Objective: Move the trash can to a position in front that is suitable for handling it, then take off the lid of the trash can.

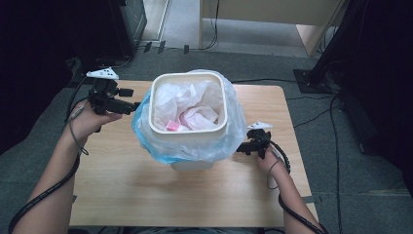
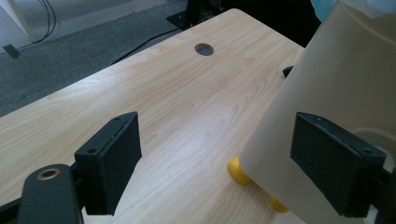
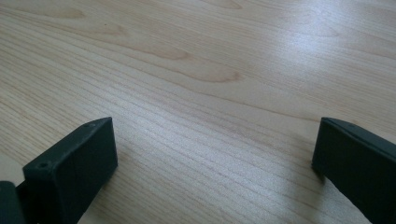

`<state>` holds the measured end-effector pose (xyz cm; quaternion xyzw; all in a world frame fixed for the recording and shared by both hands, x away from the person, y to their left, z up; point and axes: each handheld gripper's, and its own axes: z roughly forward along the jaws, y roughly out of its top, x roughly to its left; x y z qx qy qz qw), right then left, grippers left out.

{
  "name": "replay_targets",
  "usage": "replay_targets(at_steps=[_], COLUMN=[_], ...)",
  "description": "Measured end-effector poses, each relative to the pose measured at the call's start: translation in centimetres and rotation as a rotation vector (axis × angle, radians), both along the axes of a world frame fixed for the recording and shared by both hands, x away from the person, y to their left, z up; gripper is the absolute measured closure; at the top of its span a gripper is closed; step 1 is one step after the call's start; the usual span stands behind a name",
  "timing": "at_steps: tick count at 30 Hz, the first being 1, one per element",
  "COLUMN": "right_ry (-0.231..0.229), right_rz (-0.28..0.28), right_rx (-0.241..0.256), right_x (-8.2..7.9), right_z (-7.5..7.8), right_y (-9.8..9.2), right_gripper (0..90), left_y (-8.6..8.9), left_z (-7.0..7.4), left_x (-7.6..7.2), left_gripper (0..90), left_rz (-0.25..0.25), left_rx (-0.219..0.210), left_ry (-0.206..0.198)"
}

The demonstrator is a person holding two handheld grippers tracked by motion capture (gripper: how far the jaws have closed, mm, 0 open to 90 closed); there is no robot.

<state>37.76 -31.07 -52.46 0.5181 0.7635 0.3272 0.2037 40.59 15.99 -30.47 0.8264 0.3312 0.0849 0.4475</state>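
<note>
White bin (image 1: 189, 105), bag-lined, mid-desk (image 1: 122, 185), between tongs. Left tongs (image 2: 215, 163) spread, bin wall at one jaw. Right tongs (image 3: 215, 158) spread, holding nothing.

Your left gripper (image 1: 138, 106) and right gripper (image 1: 240, 148) are matte black. Each carries blocky rectangular fingers (image 2: 109, 161) with small screw holes near the edges, a grey three-cornered plate behind them, and a ribbed black cable trailing back past your bare forearms.
</note>
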Motion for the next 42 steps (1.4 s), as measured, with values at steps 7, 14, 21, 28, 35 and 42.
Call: replay_targets(at_steps=[7, 14, 21, 28, 35, 42], right_ry=[0.0, 0.0, 0.0, 0.0, 0.0, 0.0], right_rz=[-0.001, -0.001, -0.001, -0.001, -0.001, -0.001], right_rx=[0.001, 0.003, 0.002, 0.002, 0.002, 0.002], right_x=[0.0, 0.0, 0.0, 0.0, 0.0, 0.0], right_z=[0.0, 0.0, 0.0, 0.0, 0.0, 0.0], right_y=[0.0, 0.0, 0.0, 0.0, 0.0, 0.0], right_gripper=[0.0, 0.0, 0.0, 0.0, 0.0, 0.0], left_y=[-0.1, -0.4, -0.7, -0.9, -1.1, -1.2], left_z=[0.6, 2.0, 3.9, 5.5, 6.5, 7.5], left_x=[0.6, 0.7, 0.5, 0.1, -0.1, -0.1], left_gripper=[15.9, 15.9, 23.4, 26.4, 32.4, 38.3], left_rz=[-0.01, -0.018, -0.016, -0.022, -0.033, -0.025], left_rx=[-0.003, -0.004, -0.004, 0.009, 0.007, -0.011], left_ry=[0.0, -0.005, -0.006, -0.058, -0.074, -0.065])
